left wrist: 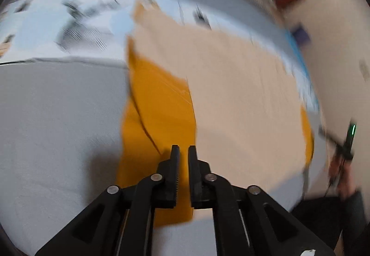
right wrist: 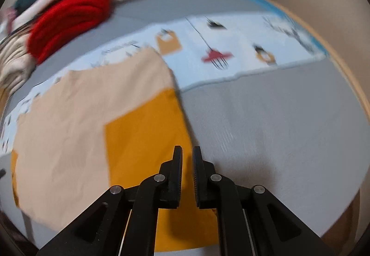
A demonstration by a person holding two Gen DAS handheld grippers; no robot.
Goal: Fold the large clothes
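Left wrist view showed one large garment (left wrist: 242, 98) spread flat on a bed (left wrist: 57, 121) covered in grey. It was two-toned: a broad pale peach panel across the middle, with mustard-yellow fabric (left wrist: 159, 117) showing along the side edges. A dark seam line ran down the mustard strip. Cloth looked flat, few creases; both frames were blurred, so finer detail was unreadable.

Garment lay on the near half of the bed, its far end overlapping one light blue printed sheet (right wrist: 231, 47) that crossed the bed as a band. Prints on the sheet: small tags, a red figure, dark marks.

Left claw (left wrist: 183, 148) hung over the mustard strip at the garment's near edge, fingers nearly pressed together with a thin slit between them, nothing pinched. Right claw (right wrist: 187, 149) hung just over the opposite mustard side edge, next to bare grey cover, likewise almost shut and empty.

One pile of other clothes (right wrist: 69, 15) sat at the far corner of the bed, a red item on top, well apart from the garment. A sleeve and hand (left wrist: 346, 177) showed at the right edge of the left wrist view.
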